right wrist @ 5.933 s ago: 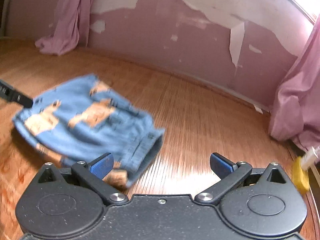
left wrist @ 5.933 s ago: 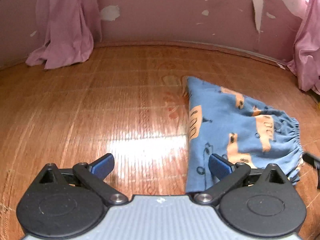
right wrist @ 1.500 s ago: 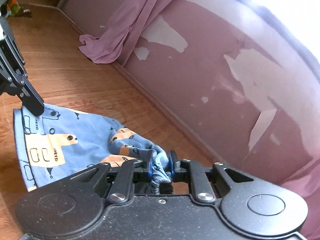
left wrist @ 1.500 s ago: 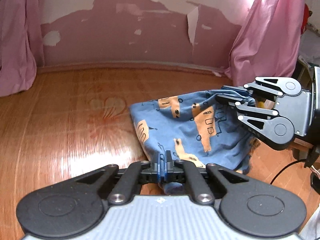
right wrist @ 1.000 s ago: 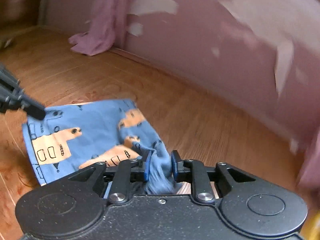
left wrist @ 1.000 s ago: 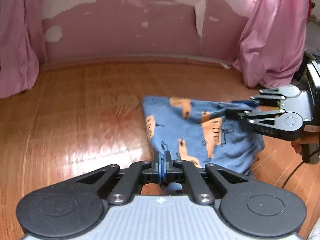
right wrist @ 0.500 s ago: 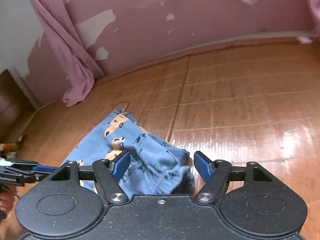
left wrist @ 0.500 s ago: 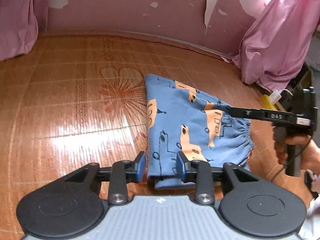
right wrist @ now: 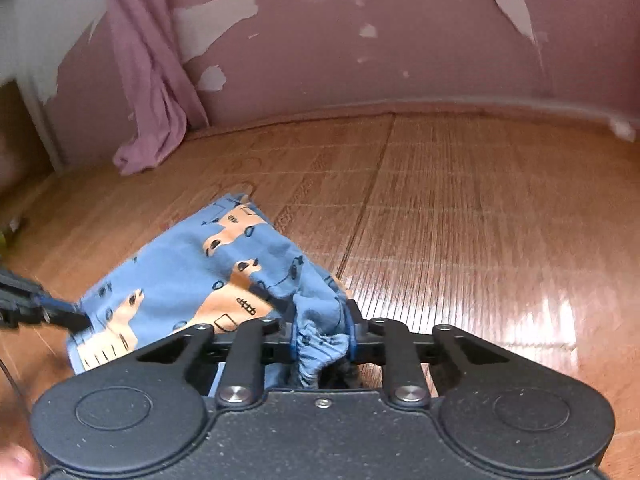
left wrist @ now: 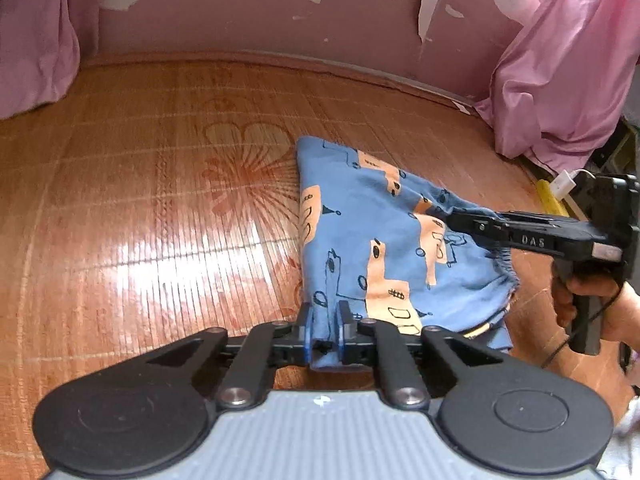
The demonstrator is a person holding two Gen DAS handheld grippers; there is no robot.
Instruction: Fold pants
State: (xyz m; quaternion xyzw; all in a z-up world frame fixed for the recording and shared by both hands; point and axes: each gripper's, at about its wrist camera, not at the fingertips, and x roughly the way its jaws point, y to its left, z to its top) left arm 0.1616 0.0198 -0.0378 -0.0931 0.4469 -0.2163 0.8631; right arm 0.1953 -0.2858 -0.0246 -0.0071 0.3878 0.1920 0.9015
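The left tongs point(left wrist: 324, 330) are clenched on a folded corner of the blue pants point(left wrist: 384, 240). The right tongs point(right wrist: 322, 336) grip the bunched elastic waistband; seen from the left wrist, they point(left wrist: 460, 222) reach in from the right, held by a hand point(left wrist: 592, 304). The pants lie folded on the wooden floor point(left wrist: 140, 220), stretching away ahead of both tongs. Beyond stand a peeling pink wall point(left wrist: 260, 12) and pink curtains point(left wrist: 560, 80).
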